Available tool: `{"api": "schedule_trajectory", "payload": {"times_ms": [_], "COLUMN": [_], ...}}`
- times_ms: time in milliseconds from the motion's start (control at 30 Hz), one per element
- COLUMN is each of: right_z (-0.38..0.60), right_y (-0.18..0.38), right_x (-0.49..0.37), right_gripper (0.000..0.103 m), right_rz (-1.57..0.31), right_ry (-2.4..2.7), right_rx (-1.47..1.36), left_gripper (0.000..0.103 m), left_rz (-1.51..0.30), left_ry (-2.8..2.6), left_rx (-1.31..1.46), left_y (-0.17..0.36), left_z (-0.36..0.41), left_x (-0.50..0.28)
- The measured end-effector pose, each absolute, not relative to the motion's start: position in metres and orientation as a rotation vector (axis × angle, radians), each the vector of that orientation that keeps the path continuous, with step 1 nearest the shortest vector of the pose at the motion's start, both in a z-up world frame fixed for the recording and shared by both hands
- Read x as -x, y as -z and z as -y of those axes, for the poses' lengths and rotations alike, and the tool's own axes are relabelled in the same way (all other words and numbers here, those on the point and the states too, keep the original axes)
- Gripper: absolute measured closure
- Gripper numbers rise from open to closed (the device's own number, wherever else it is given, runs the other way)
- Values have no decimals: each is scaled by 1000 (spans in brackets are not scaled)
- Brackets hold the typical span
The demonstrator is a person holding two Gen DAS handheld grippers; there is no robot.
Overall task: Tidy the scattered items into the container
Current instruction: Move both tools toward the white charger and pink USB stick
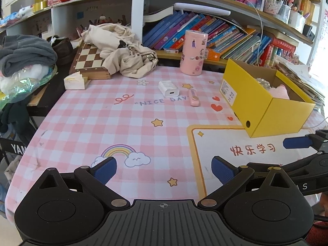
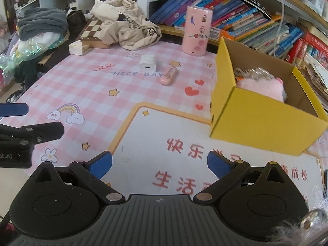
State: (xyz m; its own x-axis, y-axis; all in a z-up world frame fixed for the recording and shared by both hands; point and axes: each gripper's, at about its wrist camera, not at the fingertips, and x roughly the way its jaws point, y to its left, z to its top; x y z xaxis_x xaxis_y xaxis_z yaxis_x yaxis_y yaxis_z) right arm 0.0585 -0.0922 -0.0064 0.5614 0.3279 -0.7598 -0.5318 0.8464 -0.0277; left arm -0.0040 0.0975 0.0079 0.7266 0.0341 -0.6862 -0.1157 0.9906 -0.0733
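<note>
I have both tools hovering low over the near edge of the counter (image 1: 86, 110), each spread wide and carrying nothing: left tool (image 1: 164, 167), right tool (image 2: 160, 164).

2 loose items remain on the pink checked cover, mid-counter, just beside each other but apart:

1. White charger block (image 1: 169, 89). I judge it rigid, light and smooth-sided, so it may slip. Best hold: across its 2 broad flat faces, pads square to them.
2. Pink slim case (image 1: 194, 98), lying flat, long axis pointing roughly away from me. Probably hard plastic and light. Best hold: across the narrow width near mid-length, to prevent pivoting.

The yellow box (image 2: 264, 127) stands open on the right of the counter, well apart from both items. It already holds a pink plush toy (image 2: 264, 85) and something clear and glittery that I cannot identify.
</note>
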Motion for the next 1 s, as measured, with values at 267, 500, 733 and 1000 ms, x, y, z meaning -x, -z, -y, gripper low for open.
{"api": "schedule_trajectory", "payload": {"times_ms": [267, 500, 733, 1000], "right_z": [76, 66, 54, 39], "right_y": [9, 18, 26, 32], "right_x": [-81, -102, -126, -159], "right_gripper": [4, 6, 7, 16], "right_rz": [-823, -818, -813, -796], "right_ry": [-575, -587, -586, -557], "right_rx": [296, 312, 300, 279], "left_gripper": [3, 3, 3, 3], "left_rz": [-771, -783, -804, -786], "left_ry": [-121, -140, -142, -147], "left_rx": [129, 154, 150, 155], "left_y": [-4, 4, 10, 14], "left_z": [-105, -112, -117, -127], "left_x": [-12, -30, -58, -92]}}
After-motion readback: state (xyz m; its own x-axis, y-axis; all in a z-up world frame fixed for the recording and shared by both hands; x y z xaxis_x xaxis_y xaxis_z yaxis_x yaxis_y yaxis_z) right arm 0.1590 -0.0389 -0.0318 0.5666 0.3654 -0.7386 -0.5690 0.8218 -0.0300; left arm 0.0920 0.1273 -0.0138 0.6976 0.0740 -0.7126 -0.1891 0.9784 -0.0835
